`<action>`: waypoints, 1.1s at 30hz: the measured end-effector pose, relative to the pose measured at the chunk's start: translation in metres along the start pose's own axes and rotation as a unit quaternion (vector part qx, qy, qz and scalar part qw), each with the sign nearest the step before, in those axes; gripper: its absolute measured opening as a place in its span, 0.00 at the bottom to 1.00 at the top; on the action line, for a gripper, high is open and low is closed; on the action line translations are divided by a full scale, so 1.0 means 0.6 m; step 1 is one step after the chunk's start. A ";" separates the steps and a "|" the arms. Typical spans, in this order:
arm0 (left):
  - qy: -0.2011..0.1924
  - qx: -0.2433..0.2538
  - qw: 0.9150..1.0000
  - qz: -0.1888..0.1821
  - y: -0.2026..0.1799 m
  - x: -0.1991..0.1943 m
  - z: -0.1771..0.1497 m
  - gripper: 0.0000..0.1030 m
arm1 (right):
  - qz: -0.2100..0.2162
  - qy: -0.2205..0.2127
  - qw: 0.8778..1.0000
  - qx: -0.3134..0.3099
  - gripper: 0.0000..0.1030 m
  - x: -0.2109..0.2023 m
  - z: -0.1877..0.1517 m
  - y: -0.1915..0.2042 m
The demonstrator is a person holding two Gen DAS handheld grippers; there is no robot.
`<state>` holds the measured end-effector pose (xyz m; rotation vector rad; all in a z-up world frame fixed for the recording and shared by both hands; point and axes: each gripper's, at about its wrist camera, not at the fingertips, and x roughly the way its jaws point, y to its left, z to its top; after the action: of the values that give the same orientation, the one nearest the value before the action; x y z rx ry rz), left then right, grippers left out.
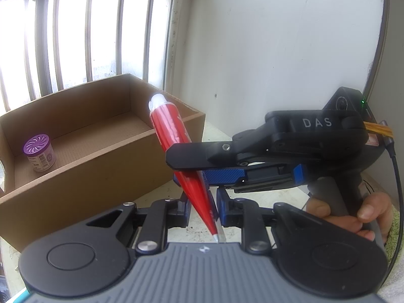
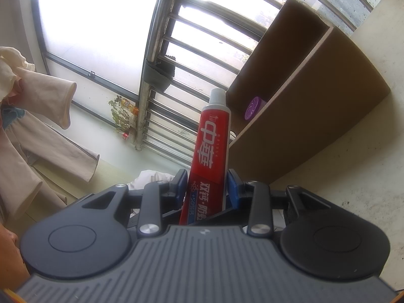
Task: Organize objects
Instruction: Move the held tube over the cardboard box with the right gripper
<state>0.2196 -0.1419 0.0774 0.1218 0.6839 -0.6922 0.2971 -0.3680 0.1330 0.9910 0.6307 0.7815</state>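
so i had the red toothpaste tube (image 1: pixel 174 139) pinched by both grippers at once. my left gripper (image 1: pixel 202 209) was squeezed tight on the flat crimped tail end, and my right gripper (image 2: pixel 207 189) clamped the tube's lower body from the side, with my hand (image 1: pixel 353 217) wrapped around its handle. the tube stuck up at a tilt, white cap on top, just beside the near wall of the cardboard box (image 1: pixel 101 161) and not in it. inside the box, over in its far left corner, sat a little purple-lidded jar (image 1: pixel 40 152), well apart from the tube.
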 end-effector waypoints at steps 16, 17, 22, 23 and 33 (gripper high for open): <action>0.000 0.001 1.000 -0.001 0.000 -0.002 0.001 0.22 | 0.000 0.000 1.000 -0.001 0.33 0.000 0.000 0.000; -0.001 0.001 1.000 0.000 0.000 -0.002 0.002 0.22 | 0.000 0.000 1.000 -0.002 0.33 0.001 0.000 0.000; 0.000 0.002 1.000 -0.001 -0.001 -0.003 0.001 0.22 | 0.000 0.000 1.000 -0.001 0.33 0.001 -0.001 0.000; 0.000 0.002 1.000 -0.001 -0.001 -0.003 0.001 0.22 | 0.000 0.000 1.000 -0.002 0.33 0.000 -0.001 0.000; -0.001 0.003 1.000 0.000 0.000 -0.004 0.008 0.22 | 0.002 0.002 1.000 -0.005 0.33 0.007 -0.004 0.010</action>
<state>0.2208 -0.1420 0.0824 0.1268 0.6790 -0.6947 0.2960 -0.3616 0.1371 0.9826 0.6285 0.7886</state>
